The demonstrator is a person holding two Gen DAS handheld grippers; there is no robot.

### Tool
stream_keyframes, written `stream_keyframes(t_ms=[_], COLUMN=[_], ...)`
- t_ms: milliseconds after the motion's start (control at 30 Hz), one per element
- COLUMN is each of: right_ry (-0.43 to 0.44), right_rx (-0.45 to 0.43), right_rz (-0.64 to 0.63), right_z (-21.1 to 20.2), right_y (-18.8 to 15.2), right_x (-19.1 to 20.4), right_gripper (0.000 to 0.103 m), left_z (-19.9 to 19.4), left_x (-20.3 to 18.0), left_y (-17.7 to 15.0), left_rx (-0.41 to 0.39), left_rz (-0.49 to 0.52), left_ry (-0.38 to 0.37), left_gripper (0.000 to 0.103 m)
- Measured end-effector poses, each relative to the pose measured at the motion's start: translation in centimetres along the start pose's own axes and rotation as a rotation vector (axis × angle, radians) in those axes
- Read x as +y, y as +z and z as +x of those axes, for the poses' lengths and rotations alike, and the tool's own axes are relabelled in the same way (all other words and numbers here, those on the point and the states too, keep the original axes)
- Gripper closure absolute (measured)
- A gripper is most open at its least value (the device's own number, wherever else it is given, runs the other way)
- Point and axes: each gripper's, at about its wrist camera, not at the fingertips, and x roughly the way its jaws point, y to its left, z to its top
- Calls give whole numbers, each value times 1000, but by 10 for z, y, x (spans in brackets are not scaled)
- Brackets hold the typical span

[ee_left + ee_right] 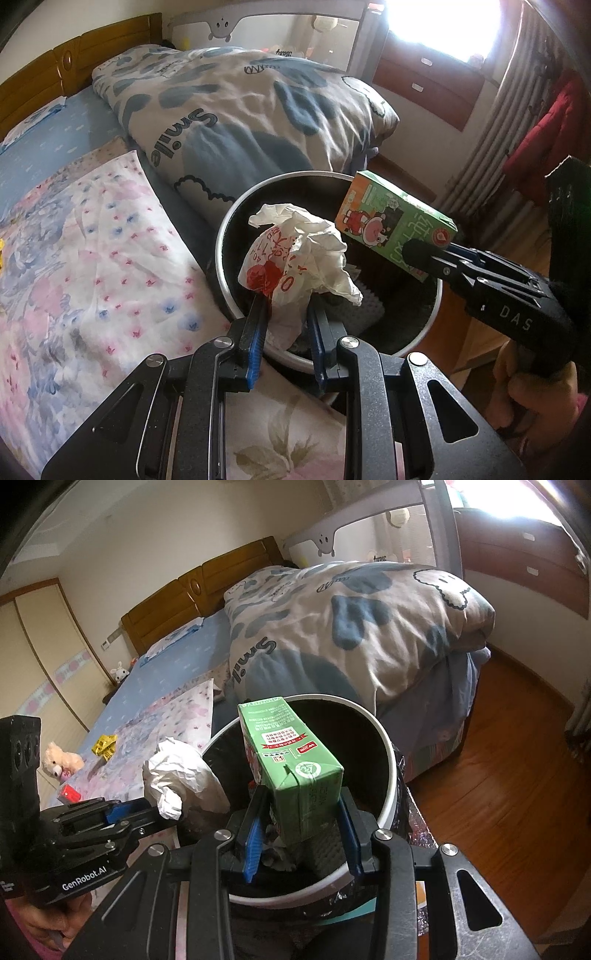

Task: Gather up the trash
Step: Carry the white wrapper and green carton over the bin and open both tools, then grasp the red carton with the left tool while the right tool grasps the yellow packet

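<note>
L gripper [284, 314] jaws pinch crumpled bag [299, 254]; R gripper [301, 819] jaws clamp green carton [291, 760], long axis tilted away over bin [388, 760]. Bed [173, 672] beside, wood floor [509, 775].

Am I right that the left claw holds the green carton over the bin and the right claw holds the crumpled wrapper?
No, swapped: the left claw grips the crumpled wrapper, the right claw the green carton, per each wrist view. Both are over the bin.
</note>
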Motion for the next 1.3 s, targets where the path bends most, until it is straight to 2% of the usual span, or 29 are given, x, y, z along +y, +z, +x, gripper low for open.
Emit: stream_keyframes(t_ms=[167, 333, 500, 667, 767, 867, 1200, 1300], right_ry=[2, 16, 29, 65, 103, 136, 240, 261], right_rx=[16, 9, -20, -55, -68, -62, 15, 37], right_rz=[6, 43, 59, 56, 44, 23, -56, -77], right_z=[3, 3, -5, -13, -14, -11, 16, 24], right_y=[2, 5, 5, 2, 0, -1, -17, -21], right_x=[-1, -7, -5, 11, 27, 46, 116, 137], right_gripper=[64, 61, 56, 33, 27, 23, 20, 13], left_z=[0, -8, -19, -38, -54, -67, -105, -114], left_x=[1, 2, 14, 36, 57, 77, 147, 163], left_y=[2, -1, -11, -30, -46, -60, -104, -114], left_rx=[-4, -25, -35, -55, -79, -93, -123, -133], left_rz=[-4, -6, -53, -125, -178, -229, -384, -417], left_ry=[0, 5, -1, 25, 67, 101, 216, 250], left_gripper=[78, 52, 52, 49, 47, 46, 44, 42])
